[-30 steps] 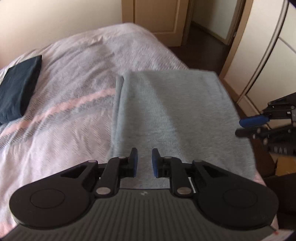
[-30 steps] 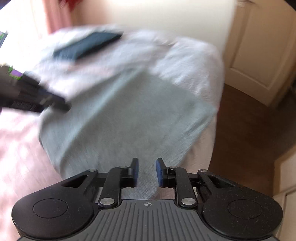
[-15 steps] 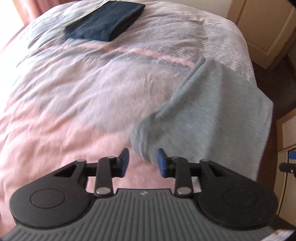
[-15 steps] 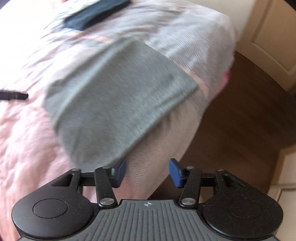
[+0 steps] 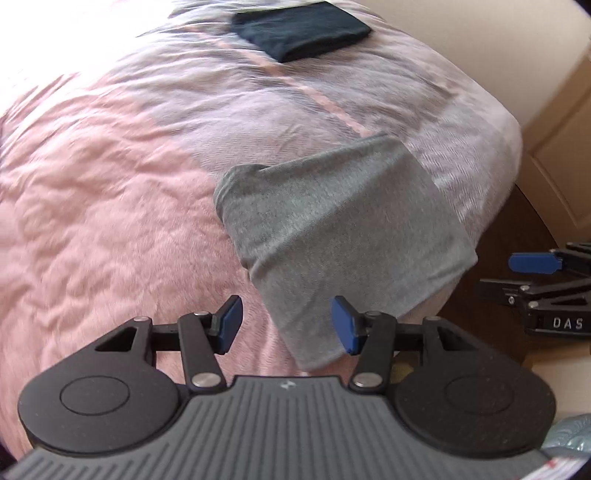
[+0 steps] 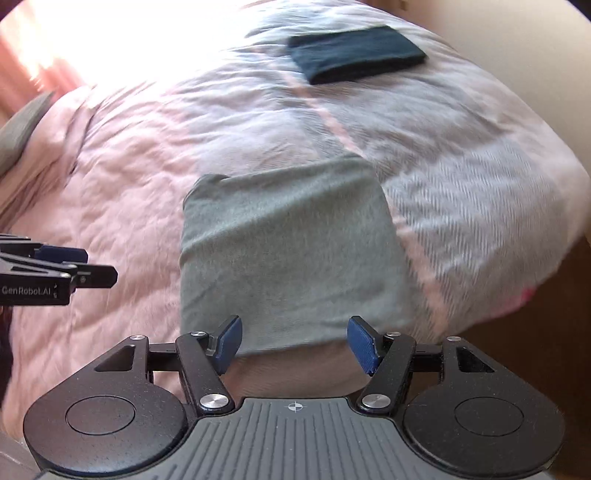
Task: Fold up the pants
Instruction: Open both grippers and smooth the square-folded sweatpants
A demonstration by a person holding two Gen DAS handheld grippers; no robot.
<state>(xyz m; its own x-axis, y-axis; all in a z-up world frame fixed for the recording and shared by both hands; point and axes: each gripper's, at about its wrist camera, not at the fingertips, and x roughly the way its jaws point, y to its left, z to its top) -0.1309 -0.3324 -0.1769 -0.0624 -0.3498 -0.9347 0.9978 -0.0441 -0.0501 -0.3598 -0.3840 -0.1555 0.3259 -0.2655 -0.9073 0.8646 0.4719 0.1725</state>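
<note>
Folded grey pants (image 5: pixel 332 236) (image 6: pixel 288 254) lie flat as a rectangle near the bed's corner edge. My left gripper (image 5: pixel 287 325) hovers above their near end, its jaws opening, with nothing pressed between the blue pads. My right gripper (image 6: pixel 294 341) hangs over the pants' near edge, jaws opening wide and holding nothing. Each gripper shows in the other's view: the right gripper (image 5: pixel 543 280) at the right edge, the left gripper (image 6: pixel 62 271) at the left edge, both off the cloth.
A folded dark navy garment (image 5: pixel 301 31) (image 6: pixel 354 53) rests at the far end of the pink and grey bedspread (image 5: pixel 110 184). Dark wood floor (image 6: pixel 535 354) and cream cupboard doors (image 5: pixel 561 155) lie past the bed's right edge. A grey pillow (image 6: pixel 20 129) sits far left.
Both grippers rose away from the grey pants, rolled, and spread their jaws from nearly shut to wide. The pants now lie released on the bed, farther below both cameras.
</note>
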